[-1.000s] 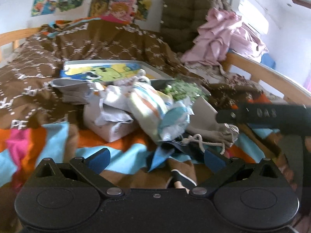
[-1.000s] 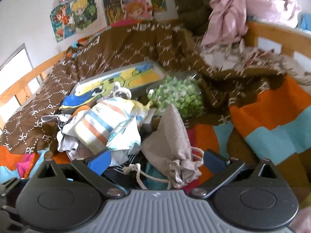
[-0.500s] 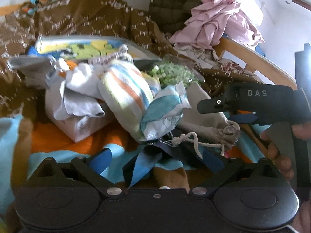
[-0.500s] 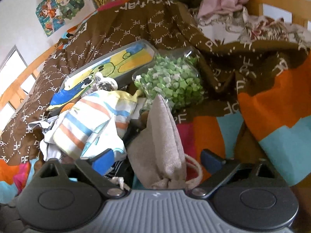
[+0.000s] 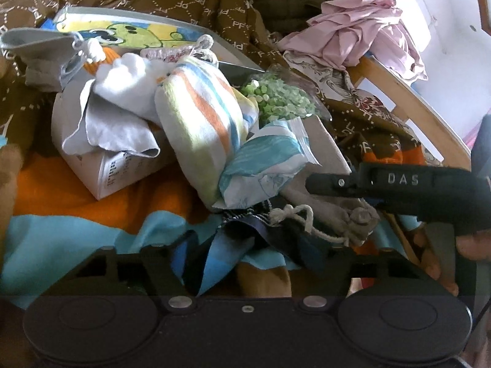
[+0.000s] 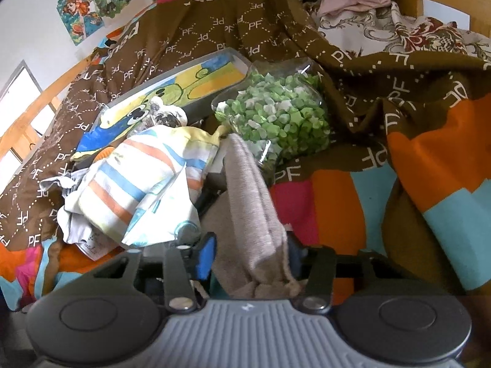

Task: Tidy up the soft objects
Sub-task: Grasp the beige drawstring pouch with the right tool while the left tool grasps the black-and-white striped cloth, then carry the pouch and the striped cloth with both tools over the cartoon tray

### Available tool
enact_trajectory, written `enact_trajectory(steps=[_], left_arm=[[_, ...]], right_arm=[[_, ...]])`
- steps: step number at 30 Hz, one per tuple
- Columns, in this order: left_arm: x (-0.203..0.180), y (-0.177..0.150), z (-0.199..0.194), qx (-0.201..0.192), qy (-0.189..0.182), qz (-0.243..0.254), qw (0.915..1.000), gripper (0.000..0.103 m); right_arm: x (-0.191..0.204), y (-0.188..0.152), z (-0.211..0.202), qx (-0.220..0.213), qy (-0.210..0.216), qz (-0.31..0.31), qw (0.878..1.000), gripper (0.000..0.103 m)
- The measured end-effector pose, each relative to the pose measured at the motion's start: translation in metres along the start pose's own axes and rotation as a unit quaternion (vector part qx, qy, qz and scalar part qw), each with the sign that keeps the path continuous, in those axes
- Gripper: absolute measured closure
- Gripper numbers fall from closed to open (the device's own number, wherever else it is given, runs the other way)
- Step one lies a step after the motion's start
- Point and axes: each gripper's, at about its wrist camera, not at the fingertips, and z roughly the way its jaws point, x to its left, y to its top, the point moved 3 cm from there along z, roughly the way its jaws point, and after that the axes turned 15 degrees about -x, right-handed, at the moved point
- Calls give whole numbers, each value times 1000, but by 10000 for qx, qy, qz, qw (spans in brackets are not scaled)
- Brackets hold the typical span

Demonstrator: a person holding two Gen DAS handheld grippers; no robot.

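1. Soft objects lie in a heap on the bed, on a blanket (image 6: pixel 429 165) with orange, blue and brown fields.
2. The heap has a striped cloth bundle (image 5: pixel 199 116), a white cloth (image 5: pixel 122 92), a white box (image 5: pixel 116 165) under them, and a clear bag of green pieces (image 6: pixel 282 116).
3. The beige drawstring pouch (image 6: pixel 254 214) lies at the near edge of the heap, beside the striped bundle.
4. The right gripper (image 6: pixel 248 263) has the pouch between its fingers; they are closing and appear to press its gathered end.
5. The left gripper (image 5: pixel 254 254) is over a dark blue cloth (image 5: pixel 245 236); its fingers are closing with the cloth between them, and I cannot tell if they press it.
6. A picture board (image 6: pixel 172 92) lies behind the heap.
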Motion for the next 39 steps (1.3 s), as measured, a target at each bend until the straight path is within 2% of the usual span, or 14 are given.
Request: enact_trajectory(steps=[3,5,6,10,14,18,23,34,39], left_arm=[[3,1,2,-34,41,-183,9998,54],[5,1,3,-39,51,-295,9995,73],[5,1,3,-27,28,-345,9994,86],[-3,-1,-2,-143,-1,-121,9998,96],[-10,-3,-11,-307,-34,86,9995,99],[-16,-1,-30,-476,22,40,9989,100],[-24,2,-60,-772,20,-101,9970,101],[-47,26,-93,-1214,-117,11,9925,101],[-46,52,-103,-1534,-37,39,9882,101]], right_arm=[[1,-1,0,-8,-20,-20,10000,67],[2,0,-3,-88,-41,-65,9999,73],[2,0,-5,-119,-27,-78,9999,75],[5,2,-10,-218,47,-159,9996,84],[8,4,-17,-426,72,-272,9987,89],[7,12,-36,-958,122,-229,9951,89],[4,20,-49,-1419,283,-76,9894,89],[3,34,-68,-2030,645,143,9769,89],[9,49,-71,-2228,920,202,9703,89]])
